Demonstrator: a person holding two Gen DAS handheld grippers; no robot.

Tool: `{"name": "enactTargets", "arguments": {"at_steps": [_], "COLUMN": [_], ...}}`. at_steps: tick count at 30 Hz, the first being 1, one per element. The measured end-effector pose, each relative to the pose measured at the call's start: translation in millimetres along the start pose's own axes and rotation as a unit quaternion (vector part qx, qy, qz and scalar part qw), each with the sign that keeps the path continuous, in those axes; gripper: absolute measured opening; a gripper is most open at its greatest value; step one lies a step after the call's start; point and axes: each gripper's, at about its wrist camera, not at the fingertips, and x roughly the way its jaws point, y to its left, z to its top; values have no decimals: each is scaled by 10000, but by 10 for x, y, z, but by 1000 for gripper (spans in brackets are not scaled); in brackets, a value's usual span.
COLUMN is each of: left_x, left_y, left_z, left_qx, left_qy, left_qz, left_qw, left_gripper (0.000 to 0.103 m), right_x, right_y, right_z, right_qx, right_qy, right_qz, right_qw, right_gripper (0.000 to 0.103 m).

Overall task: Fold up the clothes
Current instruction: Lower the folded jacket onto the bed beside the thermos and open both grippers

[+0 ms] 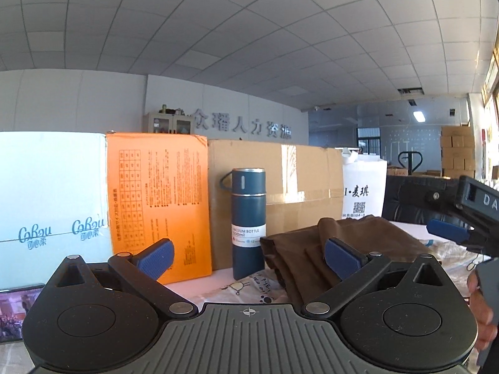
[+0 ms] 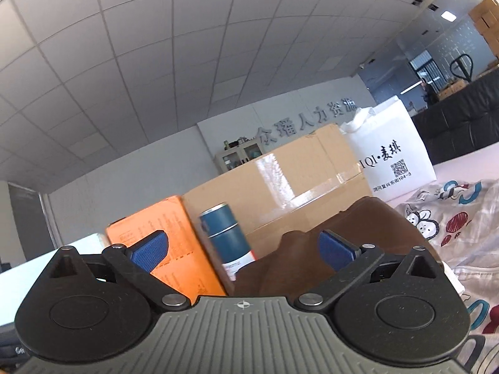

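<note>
Left claw wide apart, brown garment just beyond.

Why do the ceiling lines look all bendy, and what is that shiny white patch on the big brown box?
Left wrist view: the fisheye lens curves the ceiling grid, and a bright patch of light falls on the cardboard box. Right wrist view: the same bending, tilted, with glare off the tape on the cardboard box; the blue bottle looks slightly soft.
</note>
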Motion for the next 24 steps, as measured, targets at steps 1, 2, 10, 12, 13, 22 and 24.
{"name": "enactTargets", "arguments": {"at_steps": [1, 2, 10, 12, 13, 22, 24], "left_x": [-49, -91, -243, -239, -234, -255, -278], "left_y": [38, 70, 209, 224, 246, 208, 200], "left_z": [-21, -44, -294, -359, -388, -539, -543], "left_qx": [-98, -199, -427, -432, -478, -145, -113], "left_qy": [-67, -123, -360, -472, -509, -548, -589], "left_qz": [-6, -1, 186, 256, 219, 363, 380], "left_qw": [9999, 9997, 9983, 9976, 9973, 9977, 9975], "left_gripper": [103, 103, 103, 103, 103, 103, 103], "right_x": [-47, -94, -289, -287, -282, -75, -74], "right_y": [117, 224, 763, 811, 834, 640, 633], "right_z": [-45, -97, -531, -591, -624, -730, -736], "right_qx": [-115, -194, -929, -1310, -1518, -1859, -1876], "right_qy": [38, 65, 123, -66, -184, -318, -289], "right_qz": [-10, -53, -746, -1021, -1206, -2364, -2351], "right_qw": [9999, 9998, 9928, 9861, 9809, 9532, 9533], "right_gripper": [103, 103, 103, 103, 103, 103, 103]}}
